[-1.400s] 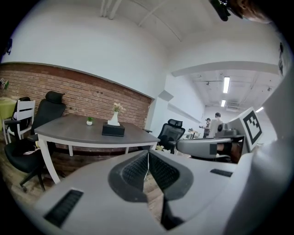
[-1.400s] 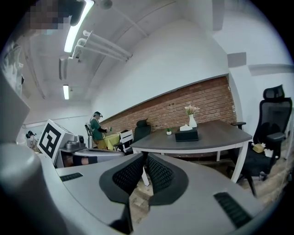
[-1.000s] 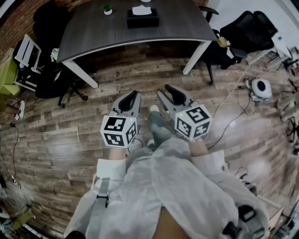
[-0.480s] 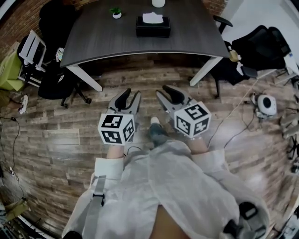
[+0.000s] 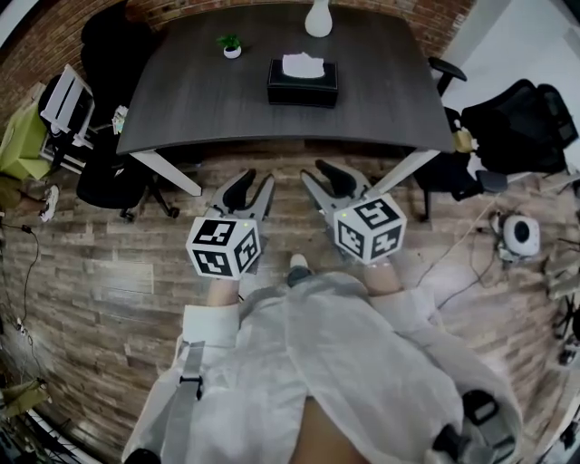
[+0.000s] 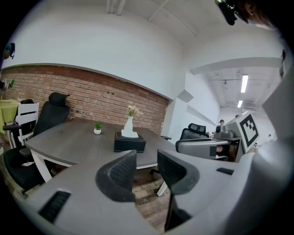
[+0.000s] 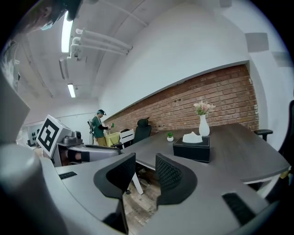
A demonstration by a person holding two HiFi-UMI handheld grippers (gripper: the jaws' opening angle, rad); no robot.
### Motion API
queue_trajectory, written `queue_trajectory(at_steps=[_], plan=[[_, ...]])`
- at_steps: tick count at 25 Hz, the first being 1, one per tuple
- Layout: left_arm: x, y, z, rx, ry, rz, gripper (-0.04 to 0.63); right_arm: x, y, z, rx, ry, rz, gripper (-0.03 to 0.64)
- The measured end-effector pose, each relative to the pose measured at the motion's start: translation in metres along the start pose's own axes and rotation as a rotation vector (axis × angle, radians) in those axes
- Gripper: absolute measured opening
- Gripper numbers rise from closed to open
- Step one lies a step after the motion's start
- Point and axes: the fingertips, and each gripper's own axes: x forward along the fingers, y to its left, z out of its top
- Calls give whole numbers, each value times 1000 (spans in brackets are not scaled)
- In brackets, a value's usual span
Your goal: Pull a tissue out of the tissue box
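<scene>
A black tissue box [image 5: 303, 83] stands in the middle of the dark table [image 5: 199, 100], with a white tissue [image 5: 303, 64] sticking out of its top. It also shows ahead in the left gripper view as the tissue box [image 6: 130, 142] and in the right gripper view as the tissue box [image 7: 192, 149]. Both grippers hang over the wooden floor just short of the table's near edge, well away from the box. My left gripper [image 5: 254, 186] [image 6: 147, 158] is opening its jaws with nothing between them. My right gripper [image 5: 319, 172] [image 7: 146, 160] is open and empty.
A white vase [image 5: 318, 18] and a small potted plant [image 5: 232, 45] stand behind the box. Black office chairs [image 5: 109, 45] [image 5: 521, 127] flank the table, and a white chair [image 5: 68, 100] is at the left. A person [image 7: 98, 126] stands far off.
Both grippers have moved forward toward the table, so the table and box sit nearer in the head view. The left jaws went from shut to open.
</scene>
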Motion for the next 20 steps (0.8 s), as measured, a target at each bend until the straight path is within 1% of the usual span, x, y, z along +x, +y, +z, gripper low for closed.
queue_trajectory(at_steps=[3,6,13,20], plan=[[17,10,5,-4,5,18,124,13,-12,6,-13,8,14,116],[29,14,6,-10,17,26,124,18,-26,6,-4,20,13,117],[39,24,5,-23,40,57,124,16,-60,3,42,14,-35,117],[63,32,4,-28,69,38,124,19,-83,0,72,17,-75,117]])
